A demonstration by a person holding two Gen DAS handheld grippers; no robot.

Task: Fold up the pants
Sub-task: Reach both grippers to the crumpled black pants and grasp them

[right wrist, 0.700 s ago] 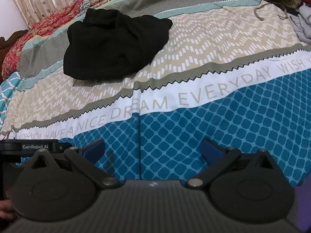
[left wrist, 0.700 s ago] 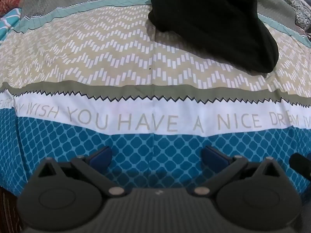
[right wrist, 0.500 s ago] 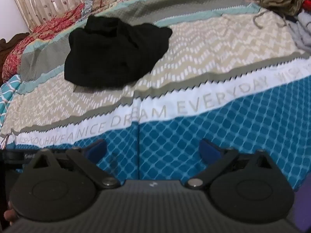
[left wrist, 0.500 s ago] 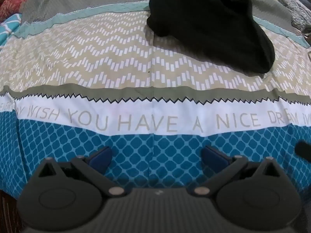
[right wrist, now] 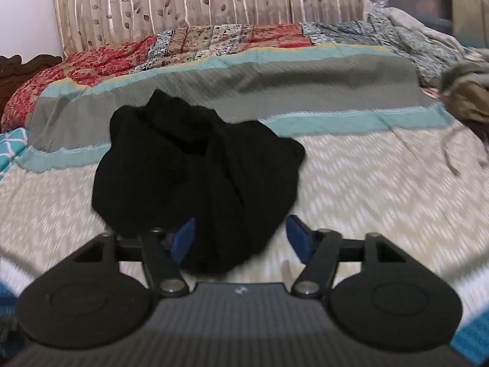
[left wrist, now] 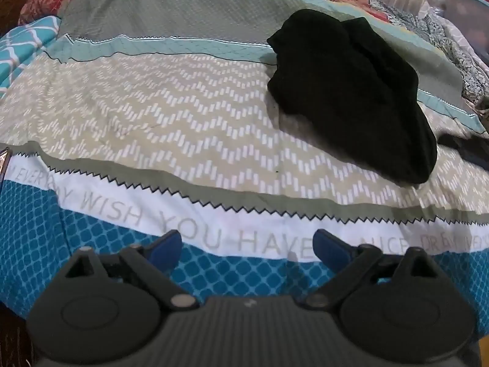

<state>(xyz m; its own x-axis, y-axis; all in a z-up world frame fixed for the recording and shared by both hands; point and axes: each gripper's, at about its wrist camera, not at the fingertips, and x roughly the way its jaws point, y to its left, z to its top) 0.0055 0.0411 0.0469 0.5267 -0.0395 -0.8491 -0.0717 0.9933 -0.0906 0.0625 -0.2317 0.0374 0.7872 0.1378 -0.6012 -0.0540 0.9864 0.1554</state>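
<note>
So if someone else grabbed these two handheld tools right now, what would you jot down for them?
Left gripper: open, empty, over the bedspread's lettered stripe, short of the pants.
Right gripper: open, its jaws either side of the near edge of the crumpled black pants, pads not pressing.
Pants: one bunched heap on the patterned bedspread's beige zigzag band.
Done: nothing folded yet.
Left: grasp the heap, spread it flat, then fold.

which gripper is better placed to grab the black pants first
Right. The right gripper is at the black pants' near edge, fabric between its open fingers; the left gripper hangs back over the bedspread.
</note>
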